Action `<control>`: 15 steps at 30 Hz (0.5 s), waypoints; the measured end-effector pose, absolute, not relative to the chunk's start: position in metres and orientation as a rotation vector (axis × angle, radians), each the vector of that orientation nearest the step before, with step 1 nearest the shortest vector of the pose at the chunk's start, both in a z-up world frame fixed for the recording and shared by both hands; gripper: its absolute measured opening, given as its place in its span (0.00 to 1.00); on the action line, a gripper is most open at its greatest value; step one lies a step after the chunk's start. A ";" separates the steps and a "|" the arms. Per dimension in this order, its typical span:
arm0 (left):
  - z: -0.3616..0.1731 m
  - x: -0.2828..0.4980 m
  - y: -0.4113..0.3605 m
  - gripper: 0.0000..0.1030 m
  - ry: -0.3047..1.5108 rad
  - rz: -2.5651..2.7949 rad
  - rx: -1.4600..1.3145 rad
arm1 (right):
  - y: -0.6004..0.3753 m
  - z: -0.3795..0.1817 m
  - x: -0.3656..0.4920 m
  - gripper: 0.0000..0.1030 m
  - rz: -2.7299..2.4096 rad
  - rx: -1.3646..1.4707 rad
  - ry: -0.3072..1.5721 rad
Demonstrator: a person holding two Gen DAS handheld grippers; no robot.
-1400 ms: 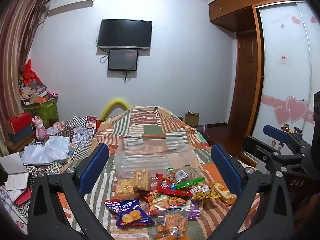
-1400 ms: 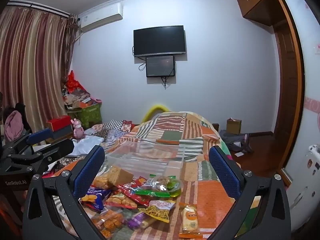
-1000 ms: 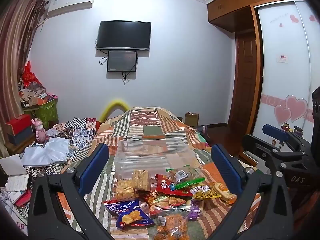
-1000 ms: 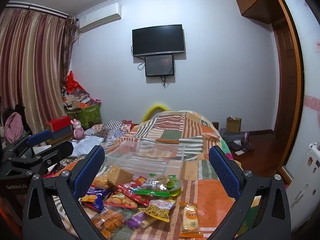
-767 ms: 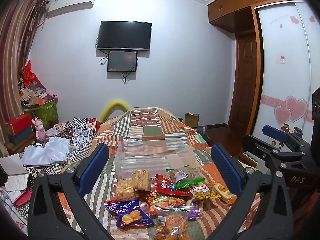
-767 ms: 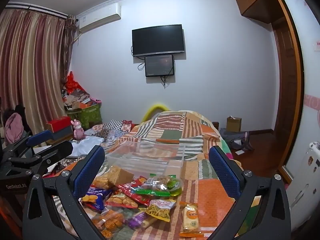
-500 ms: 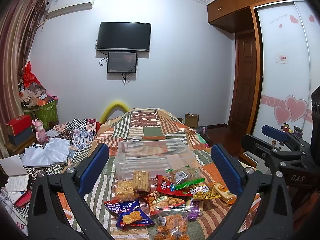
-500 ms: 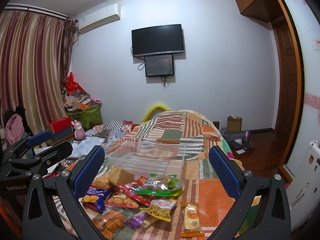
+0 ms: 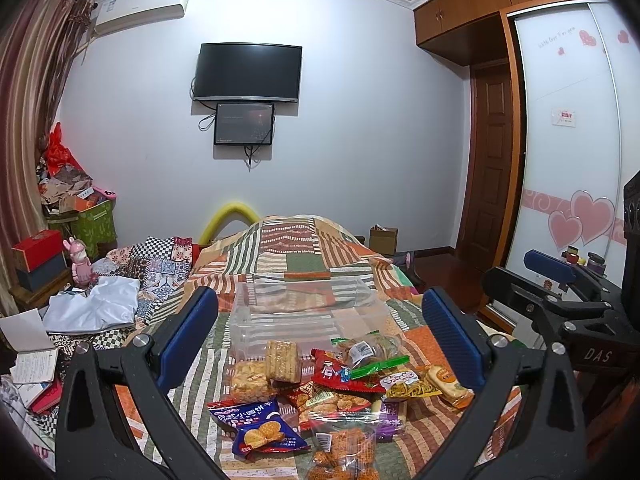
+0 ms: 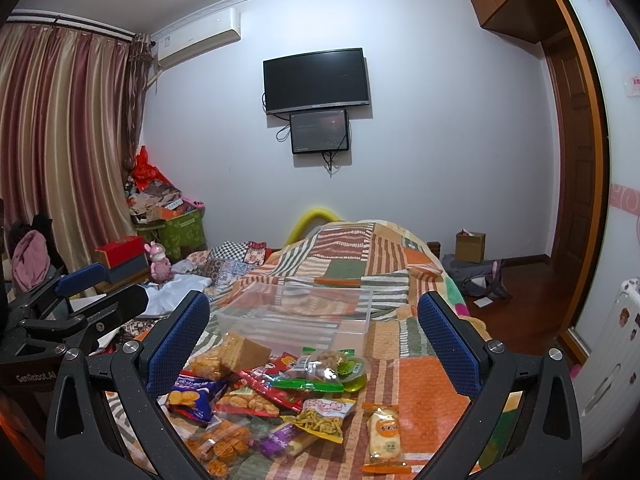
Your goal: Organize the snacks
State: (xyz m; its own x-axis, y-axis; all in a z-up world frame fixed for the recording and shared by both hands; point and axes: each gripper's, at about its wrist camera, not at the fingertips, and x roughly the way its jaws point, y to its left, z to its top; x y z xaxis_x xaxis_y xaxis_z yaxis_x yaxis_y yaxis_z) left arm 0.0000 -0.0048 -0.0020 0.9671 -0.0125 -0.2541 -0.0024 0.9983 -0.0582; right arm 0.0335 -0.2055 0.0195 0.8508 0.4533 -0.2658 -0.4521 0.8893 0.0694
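Several snack packets lie in a pile [image 9: 320, 392] on the patchwork bedspread, also in the right wrist view [image 10: 280, 396]. Among them are a blue cracker bag [image 9: 256, 424], a red bag [image 9: 340, 372] and a rice-cracker packet [image 10: 384, 428]. An empty clear plastic bin [image 9: 308, 316] stands just behind the pile, seen in the right wrist view [image 10: 296, 316] too. My left gripper [image 9: 320, 340] is open and empty, held above the pile. My right gripper [image 10: 312, 344] is open and empty, to the right of the left one.
The bed [image 9: 296, 256] runs away toward a wall with a TV [image 9: 248, 72]. Clothes and papers [image 9: 92, 308] clutter the left side. A wardrobe [image 9: 568, 160] and door stand on the right. A cardboard box [image 10: 470, 246] sits on the floor.
Both grippers stay open and almost still; the views have only drifted slightly. The snacks and bin have not moved.
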 end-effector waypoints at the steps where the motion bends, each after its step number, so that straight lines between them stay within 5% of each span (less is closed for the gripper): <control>1: -0.002 0.000 -0.005 1.00 0.257 -0.005 -0.058 | -0.206 0.019 0.033 1.00 0.477 0.005 0.280; 15: -0.003 0.001 -0.006 1.00 0.256 -0.003 -0.056 | -0.205 0.018 0.031 1.00 0.480 0.007 0.284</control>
State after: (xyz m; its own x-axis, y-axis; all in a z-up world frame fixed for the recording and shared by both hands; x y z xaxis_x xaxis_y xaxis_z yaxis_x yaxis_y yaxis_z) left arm 0.0005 -0.0062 -0.0033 0.9674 -0.0103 -0.2532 -0.0039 0.9984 -0.0556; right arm 0.0311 -0.2045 0.0183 0.8487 0.4562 -0.2675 -0.4541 0.8879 0.0733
